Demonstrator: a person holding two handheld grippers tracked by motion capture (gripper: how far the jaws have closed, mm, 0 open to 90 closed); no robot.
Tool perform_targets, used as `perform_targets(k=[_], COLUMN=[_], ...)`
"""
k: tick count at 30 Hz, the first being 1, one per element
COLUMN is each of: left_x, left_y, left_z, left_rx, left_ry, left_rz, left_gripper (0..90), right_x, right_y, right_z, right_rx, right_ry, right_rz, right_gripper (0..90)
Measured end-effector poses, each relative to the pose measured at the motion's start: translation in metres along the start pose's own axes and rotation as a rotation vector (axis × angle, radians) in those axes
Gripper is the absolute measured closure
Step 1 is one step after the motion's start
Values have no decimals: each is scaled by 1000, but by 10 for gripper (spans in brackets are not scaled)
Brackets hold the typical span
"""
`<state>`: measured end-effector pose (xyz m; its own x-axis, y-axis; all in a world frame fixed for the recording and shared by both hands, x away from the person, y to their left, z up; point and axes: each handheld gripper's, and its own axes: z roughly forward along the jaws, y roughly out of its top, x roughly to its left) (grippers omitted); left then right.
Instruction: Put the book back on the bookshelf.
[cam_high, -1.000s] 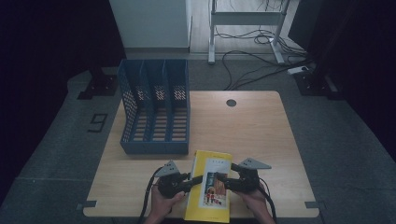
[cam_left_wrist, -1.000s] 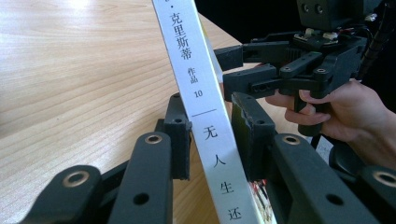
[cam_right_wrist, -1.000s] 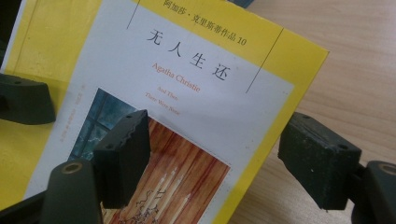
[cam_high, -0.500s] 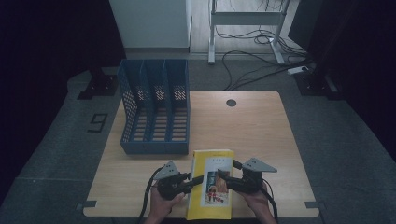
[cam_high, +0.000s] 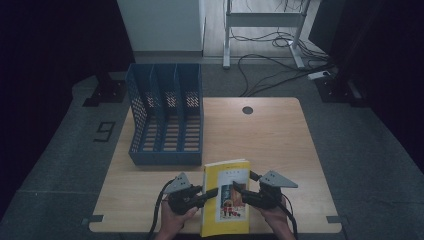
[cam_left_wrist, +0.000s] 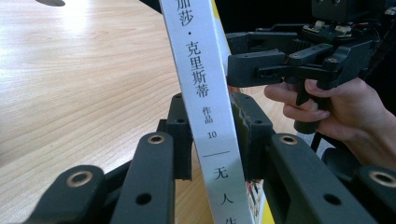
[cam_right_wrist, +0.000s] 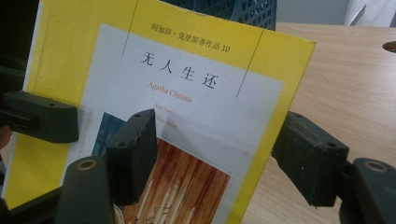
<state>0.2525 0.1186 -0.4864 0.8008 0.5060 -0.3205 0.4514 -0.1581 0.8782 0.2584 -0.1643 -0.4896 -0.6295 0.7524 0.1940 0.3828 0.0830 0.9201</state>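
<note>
A yellow book with a white spine stands tilted near the table's front edge, between my two grippers. My left gripper is shut on the spine side; its jaws press the spine from both sides in the left gripper view. My right gripper is open at the book's fore edge. In the right gripper view, one jaw lies in front of the cover and the other sits past the edge, with a wide gap between them. A hand holds the right gripper beyond the book.
A blue three-slot file rack stands on the left half of the wooden table, just behind the book. A round cable hole sits near the far edge. Cables and a desk frame lie on the floor beyond.
The book has shifted very slightly to the right. Both grippers stay beside it, barely moved.
</note>
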Motion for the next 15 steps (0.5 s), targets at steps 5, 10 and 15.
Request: perform_targets(k=[5, 10, 15], left_x=[-2, -3, -5], left_y=[1, 2, 3], left_z=[-1, -1, -2], left_rx=[-1, -4, -9], left_ry=[1, -8, -15], left_rz=[13, 21, 27], left_gripper=[705, 711, 718], right_x=[0, 2, 4], right_y=[1, 3, 5], right_z=[-1, -5, -8], right_rx=[-9, -27, -53], right_ry=[6, 6, -2], right_rz=[-4, -12, -24], right_gripper=[308, 309, 316])
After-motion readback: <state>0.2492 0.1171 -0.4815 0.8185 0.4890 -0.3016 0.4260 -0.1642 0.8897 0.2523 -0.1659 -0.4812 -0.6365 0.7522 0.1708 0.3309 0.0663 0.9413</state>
